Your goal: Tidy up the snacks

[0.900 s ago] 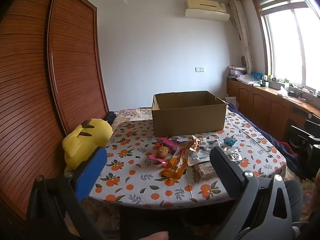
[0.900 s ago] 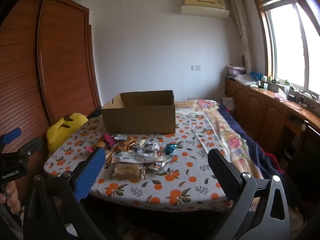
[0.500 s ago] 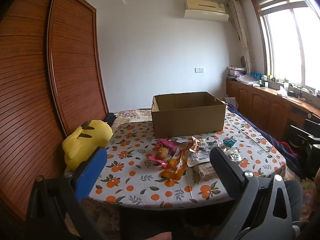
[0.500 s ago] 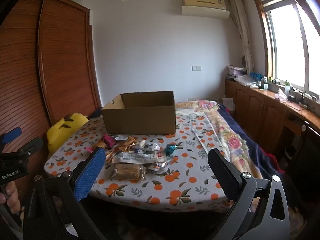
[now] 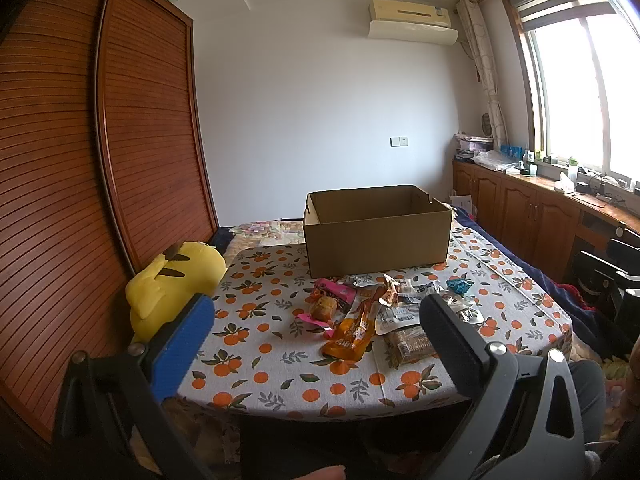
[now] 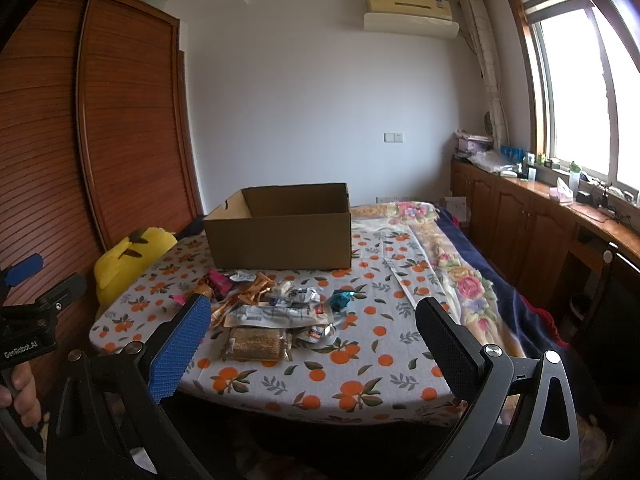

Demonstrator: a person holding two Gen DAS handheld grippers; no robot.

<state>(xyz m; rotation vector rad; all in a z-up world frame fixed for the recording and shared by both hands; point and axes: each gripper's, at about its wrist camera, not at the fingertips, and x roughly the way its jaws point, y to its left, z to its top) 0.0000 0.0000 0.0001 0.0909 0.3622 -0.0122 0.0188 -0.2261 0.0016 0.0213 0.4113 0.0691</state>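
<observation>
Before 1 open cardboard box [image 5: 376,232] on the tablecloth [image 5: 256,344], a loose heap of snack packets [image 6: 276,312] is spread, too overlapped to be counted. Nearest lies 1 brown bar [image 6: 256,345], long axis crosswise, ahead of the right gripper [image 6: 312,350], judged nearer than the left gripper [image 5: 316,346]. Both are held wide and empty, short of the heap.

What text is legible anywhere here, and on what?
"GenRobot.AI": on the body of the left hand-held gripper, seen from the right wrist view.
Snack wrappers: printed, too small and blurred to read.
Air conditioner label: unreadable.
Cardboard box: no visible print.
</observation>
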